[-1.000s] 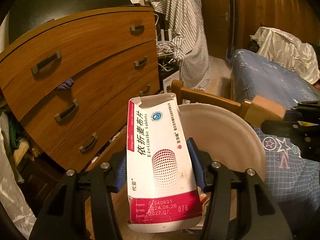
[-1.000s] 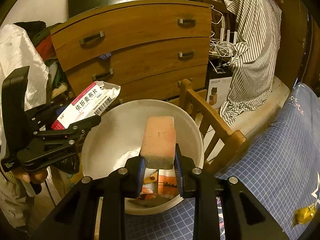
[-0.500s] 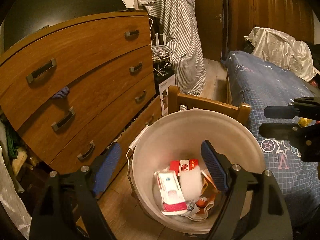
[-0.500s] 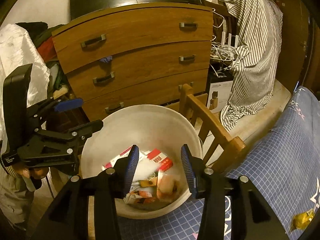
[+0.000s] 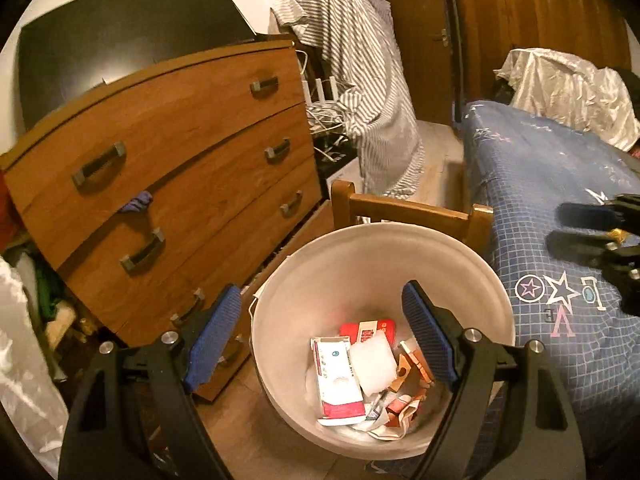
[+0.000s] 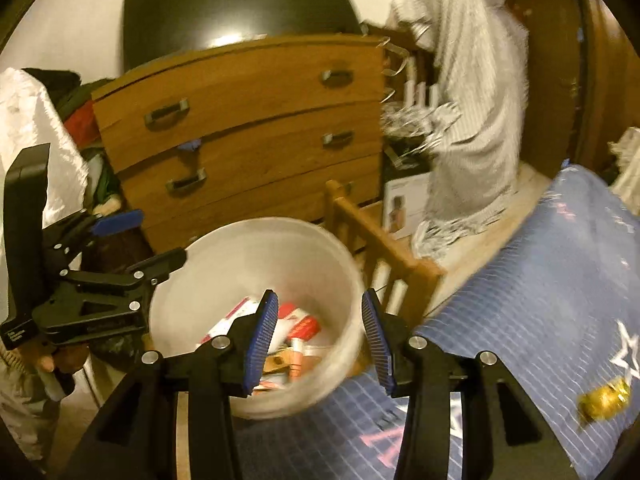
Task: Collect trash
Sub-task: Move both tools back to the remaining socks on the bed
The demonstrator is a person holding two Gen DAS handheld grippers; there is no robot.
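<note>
A white bin [image 5: 360, 264] stands on the floor between the dresser and the bed; it also shows in the right wrist view [image 6: 224, 264]. Inside lie a white and red medicine box [image 5: 338, 384], a pale block [image 5: 370, 364] and several small cartons. My left gripper [image 5: 326, 340] is open and empty above the bin; it shows in the right wrist view [image 6: 132, 236] at the left. My right gripper [image 6: 318, 340] is open and empty over the bin's right rim; it shows in the left wrist view [image 5: 584, 226] over the bed. A gold wrapper [image 6: 604, 396] lies on the bed.
A wooden dresser [image 5: 168, 168] with three drawers stands left of the bin. A wooden bed end [image 5: 404, 210] is behind the bin. The blue checked bed cover [image 5: 560, 168] fills the right. A striped shirt [image 5: 360, 80] hangs at the back. White plastic [image 5: 24, 360] lies at the left.
Both grippers opened: the medicine box dropped from the left one and the pale block from the right one into the bin. The right gripper has since swung right toward the bed.
</note>
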